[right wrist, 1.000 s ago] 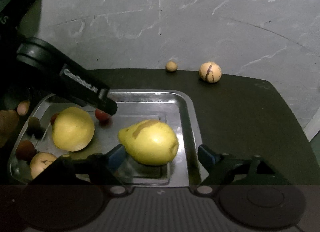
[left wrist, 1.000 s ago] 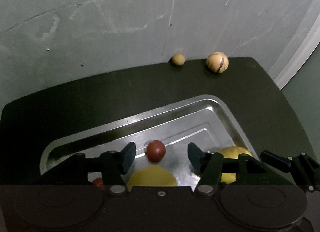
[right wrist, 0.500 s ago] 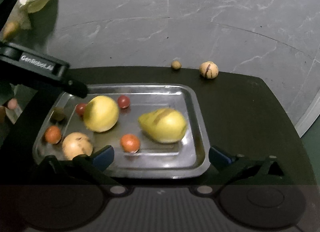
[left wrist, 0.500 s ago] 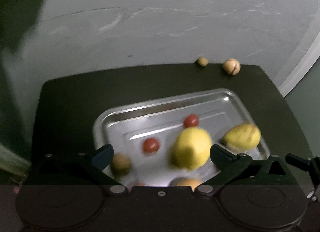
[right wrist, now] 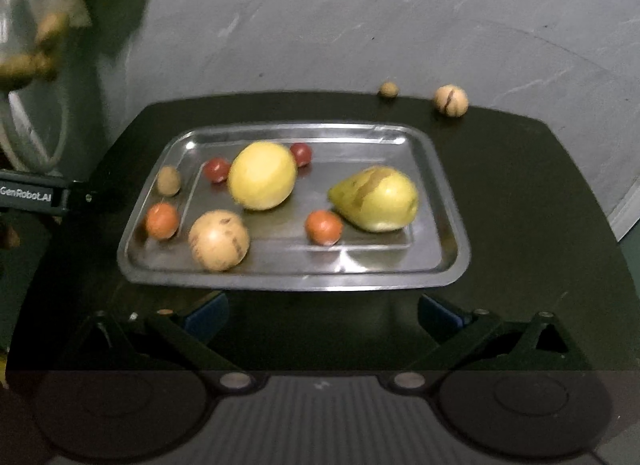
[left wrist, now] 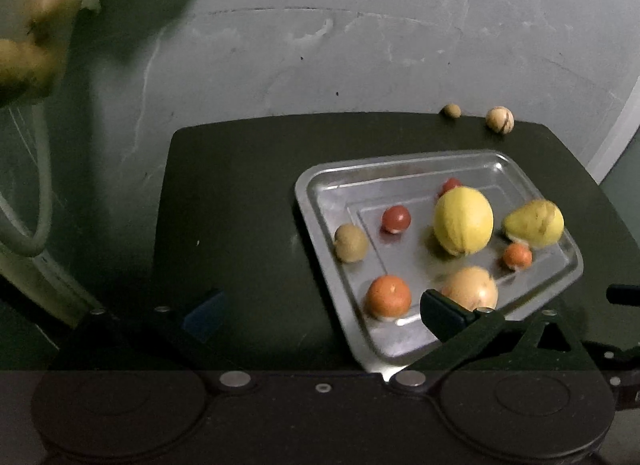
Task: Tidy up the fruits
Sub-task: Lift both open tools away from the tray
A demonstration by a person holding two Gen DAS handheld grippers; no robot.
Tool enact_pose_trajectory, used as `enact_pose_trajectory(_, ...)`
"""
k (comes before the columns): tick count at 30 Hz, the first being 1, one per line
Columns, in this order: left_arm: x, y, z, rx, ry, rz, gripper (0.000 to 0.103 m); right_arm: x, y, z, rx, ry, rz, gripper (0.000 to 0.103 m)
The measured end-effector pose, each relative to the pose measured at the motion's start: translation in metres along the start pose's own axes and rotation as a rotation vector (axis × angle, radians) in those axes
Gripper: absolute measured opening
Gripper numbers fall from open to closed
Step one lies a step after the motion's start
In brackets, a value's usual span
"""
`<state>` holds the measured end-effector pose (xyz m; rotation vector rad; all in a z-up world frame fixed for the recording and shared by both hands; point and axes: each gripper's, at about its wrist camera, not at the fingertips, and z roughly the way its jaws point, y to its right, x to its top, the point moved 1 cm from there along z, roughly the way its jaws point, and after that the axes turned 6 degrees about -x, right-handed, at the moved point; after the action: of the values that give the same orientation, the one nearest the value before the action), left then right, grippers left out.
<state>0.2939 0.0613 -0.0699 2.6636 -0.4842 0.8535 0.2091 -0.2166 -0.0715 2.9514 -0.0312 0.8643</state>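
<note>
Both grippers are wide open and empty. Two fruits sit off the tray at the bench's far right edge: the striped fruit and small brown one, well ahead, right gripper looks nearer than left gripper

Steel tray sits mid-frame on the dark table, holding most of the fruit: a big round yellow one near its centre, a yellow-green pear lying on its side to the right, a tan speckled ball front left, two red tomatoes at the back, two orange ones, and a small brownish thing, maybe a kiwi. Two tan fruits, one striped, sit upper right off the tray
</note>
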Motion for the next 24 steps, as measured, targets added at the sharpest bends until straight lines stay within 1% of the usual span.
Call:
enact_pose_trajectory(5,-0.008,-0.004,-0.007,-0.016,-0.015,0.049,0.102,0.004,-0.013,0.004,0.014,-0.037,-0.054,0.103)
enact_pose_trajectory(12,-0.015,0.008,-0.003,-0.026,-0.033,0.12,0.102,0.009,-0.021,0.009,0.028,-0.044,-0.088,0.103)
enact_pose_trajectory(18,-0.009,0.029,0.002,-0.029,-0.024,0.212,0.102,0.012,-0.013,0.013,0.032,-0.029,-0.073,0.103)
enact_pose_trajectory(24,0.003,0.05,0.011,-0.012,-0.038,0.248,0.102,0.019,0.007,0.017,0.05,0.005,-0.04,0.103)
